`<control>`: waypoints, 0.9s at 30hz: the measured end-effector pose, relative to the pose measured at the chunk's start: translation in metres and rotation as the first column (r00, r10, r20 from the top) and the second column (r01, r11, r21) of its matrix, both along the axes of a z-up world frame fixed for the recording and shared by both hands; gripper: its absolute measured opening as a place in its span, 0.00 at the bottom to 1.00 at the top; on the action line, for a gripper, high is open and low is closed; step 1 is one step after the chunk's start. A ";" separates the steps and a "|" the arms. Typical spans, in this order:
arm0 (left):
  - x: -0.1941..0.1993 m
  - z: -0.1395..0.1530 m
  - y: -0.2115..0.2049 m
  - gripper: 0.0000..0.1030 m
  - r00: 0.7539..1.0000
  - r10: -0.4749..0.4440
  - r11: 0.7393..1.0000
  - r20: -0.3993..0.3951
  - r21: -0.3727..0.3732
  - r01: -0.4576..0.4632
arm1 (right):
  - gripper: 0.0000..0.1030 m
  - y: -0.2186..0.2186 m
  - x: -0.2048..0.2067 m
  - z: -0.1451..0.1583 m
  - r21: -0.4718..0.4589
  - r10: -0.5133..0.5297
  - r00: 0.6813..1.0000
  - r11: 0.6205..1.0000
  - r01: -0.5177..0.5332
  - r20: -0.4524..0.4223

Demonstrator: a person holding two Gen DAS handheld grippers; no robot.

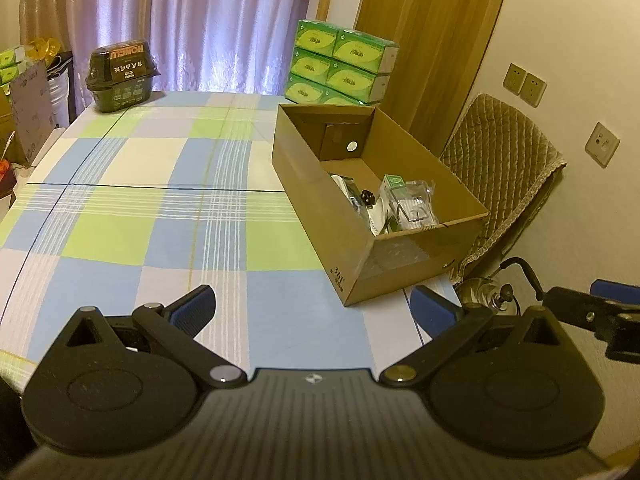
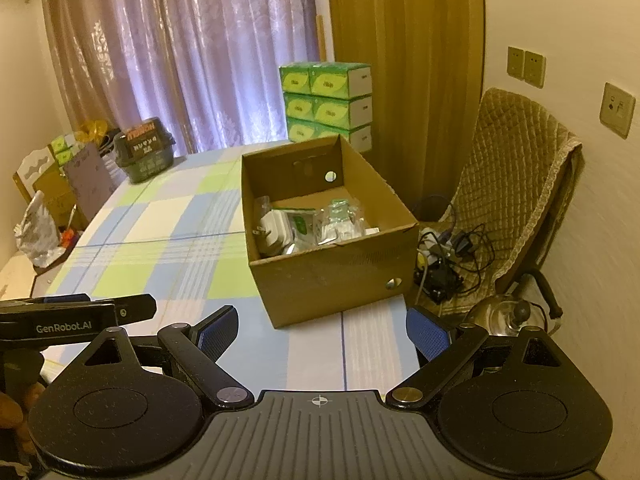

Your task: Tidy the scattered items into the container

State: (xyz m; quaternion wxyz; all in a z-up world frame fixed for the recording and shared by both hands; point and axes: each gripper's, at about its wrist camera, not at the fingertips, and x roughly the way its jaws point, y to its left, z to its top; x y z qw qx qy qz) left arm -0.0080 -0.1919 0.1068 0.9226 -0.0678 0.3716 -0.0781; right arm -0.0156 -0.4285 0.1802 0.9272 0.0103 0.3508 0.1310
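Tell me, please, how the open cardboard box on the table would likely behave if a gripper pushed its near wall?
The cardboard box would probably slide, not tip: it sits low and wide on the smooth checked tablecloth. It likely feels light, holding only a few small packets. Its thin wall may flex inward.

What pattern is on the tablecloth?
The tablecloth is a check of blue, green and white squares with thin stripes, clearest in the left wrist view.
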 end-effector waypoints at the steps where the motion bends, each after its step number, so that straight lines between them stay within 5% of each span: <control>1: -0.001 0.000 0.001 0.99 1.000 0.000 1.000 0.001 0.000 0.000 | 0.93 0.001 -0.002 0.001 0.000 0.000 1.000 1.000 0.000 0.002; 27: -0.058 0.020 0.013 0.99 0.998 0.015 0.999 0.064 -0.044 -0.013 | 0.93 0.010 -0.060 0.009 -0.007 -0.010 0.999 1.000 0.010 0.043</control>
